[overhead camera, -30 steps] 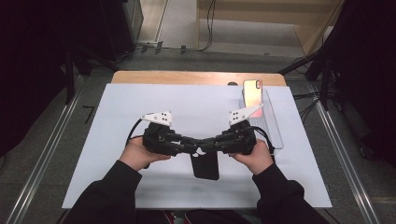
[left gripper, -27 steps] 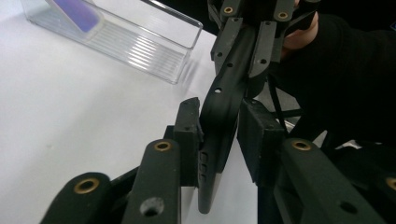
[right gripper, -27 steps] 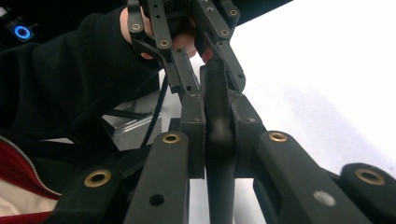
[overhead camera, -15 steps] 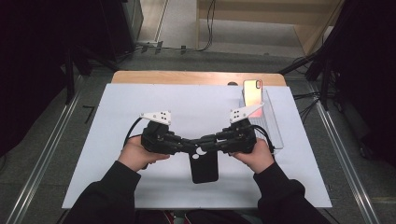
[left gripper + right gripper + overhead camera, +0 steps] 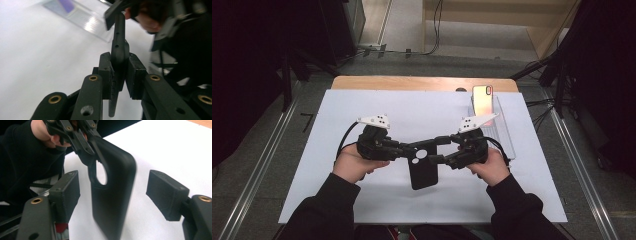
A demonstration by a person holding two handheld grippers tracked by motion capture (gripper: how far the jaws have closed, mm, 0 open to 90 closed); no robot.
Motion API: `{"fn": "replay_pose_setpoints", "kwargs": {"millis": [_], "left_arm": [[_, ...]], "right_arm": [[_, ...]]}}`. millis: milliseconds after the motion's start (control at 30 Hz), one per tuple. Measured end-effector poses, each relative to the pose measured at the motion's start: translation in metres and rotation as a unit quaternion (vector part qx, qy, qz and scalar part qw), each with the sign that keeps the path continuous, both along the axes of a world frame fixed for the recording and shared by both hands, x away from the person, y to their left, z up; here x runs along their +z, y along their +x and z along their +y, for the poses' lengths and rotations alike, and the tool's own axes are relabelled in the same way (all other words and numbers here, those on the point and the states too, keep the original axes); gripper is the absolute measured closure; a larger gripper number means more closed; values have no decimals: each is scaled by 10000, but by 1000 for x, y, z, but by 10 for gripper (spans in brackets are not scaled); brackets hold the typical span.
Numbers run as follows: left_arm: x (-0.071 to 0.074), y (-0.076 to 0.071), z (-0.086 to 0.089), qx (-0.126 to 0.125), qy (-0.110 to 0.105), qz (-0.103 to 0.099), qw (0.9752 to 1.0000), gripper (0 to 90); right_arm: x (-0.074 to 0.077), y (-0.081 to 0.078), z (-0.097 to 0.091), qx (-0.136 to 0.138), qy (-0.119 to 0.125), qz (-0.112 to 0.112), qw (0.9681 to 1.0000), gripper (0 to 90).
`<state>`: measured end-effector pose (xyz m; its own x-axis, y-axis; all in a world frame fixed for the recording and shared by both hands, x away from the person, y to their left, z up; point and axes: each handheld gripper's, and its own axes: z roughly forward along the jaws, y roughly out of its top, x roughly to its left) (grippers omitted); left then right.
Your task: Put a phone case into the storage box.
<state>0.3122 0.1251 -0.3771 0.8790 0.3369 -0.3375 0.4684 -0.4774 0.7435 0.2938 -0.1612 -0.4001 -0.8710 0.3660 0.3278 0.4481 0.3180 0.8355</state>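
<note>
L tool (image 5: pixel 119 72): clamped on black phone case (image 5: pixel 422 169) edge.
R tool (image 5: pixel 112 192): jaws just opened wide, case between, pads not touching.
Case: held above white surface (image 5: pixel 312 175).

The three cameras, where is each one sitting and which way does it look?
High view: sits above the person's side, looking forward and down on the white table; both sleeves and hands show, with the left gripper and right gripper.
Left gripper view: rides on the left gripper, looking along its jaws, shut on the black phone case; the other hand shows beyond.
Right gripper view: rides on the right gripper, looking between its open jaws at the case; the left hand shows.
All three share the case.
</note>
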Motion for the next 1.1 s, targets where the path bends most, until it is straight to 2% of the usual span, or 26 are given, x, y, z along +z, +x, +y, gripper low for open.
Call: {"fn": "replay_pose_setpoints", "kwargs": {"millis": [100,200,267,333,400,467,567,633,700,800,867,900,967,1067,1100], "left_arm": [[0,2,1,165,-35,85,9998,769],[1,2,2,355,-28,90,9993,769],[1,2,3,448,-45,107,9989,769],[2,3,4,552,-83,124,9984,769],[3,2,5,660,-80,107,9977,769],[4,2,5,737,-44,93,9972,769],[4,2,4,854,11,74,9963,768],[4,1,3,904,-27,60,9959,768],[4,1,3,1012,-44,102,9948,768],[5,1,3,1156,-37,98,9932,768],[5,1,3,1225,-85,143,9923,768],[4,1,3,1192,-108,162,9927,767],[5,0,2,1223,-98,114,9924,767],[5,-1,0,1272,-51,78,9918,767],[6,-2,-2,1320,-47,73,9912,768]], "right_arm": [[-2,0,1,-37,106,30,9999,137],[-4,-1,4,44,37,203,9998,101],[-4,-3,5,-14,-27,76,10000,81],[-4,-3,6,-99,-3,47,9999,0],[-4,-3,8,-217,-127,-2,9997,0],[-4,-5,9,-335,-348,-205,9986,0],[-4,-8,12,-563,-499,-371,9965,0],[-4,-8,14,-828,-532,-353,9945,0],[-5,-9,16,-946,-490,-309,9938,0],[-8,-10,18,-1012,-459,-266,9935,0],[-10,-11,21,-1133,-544,-320,9916,0],[-10,-12,23,-1180,-552,-336,9909,0],[-12,-13,26,-1366,-608,-355,9881,0],[-14,-14,29,-1487,-644,-353,9861,0],[-15,-15,30,-1484,-623,-326,9864,0]]}}
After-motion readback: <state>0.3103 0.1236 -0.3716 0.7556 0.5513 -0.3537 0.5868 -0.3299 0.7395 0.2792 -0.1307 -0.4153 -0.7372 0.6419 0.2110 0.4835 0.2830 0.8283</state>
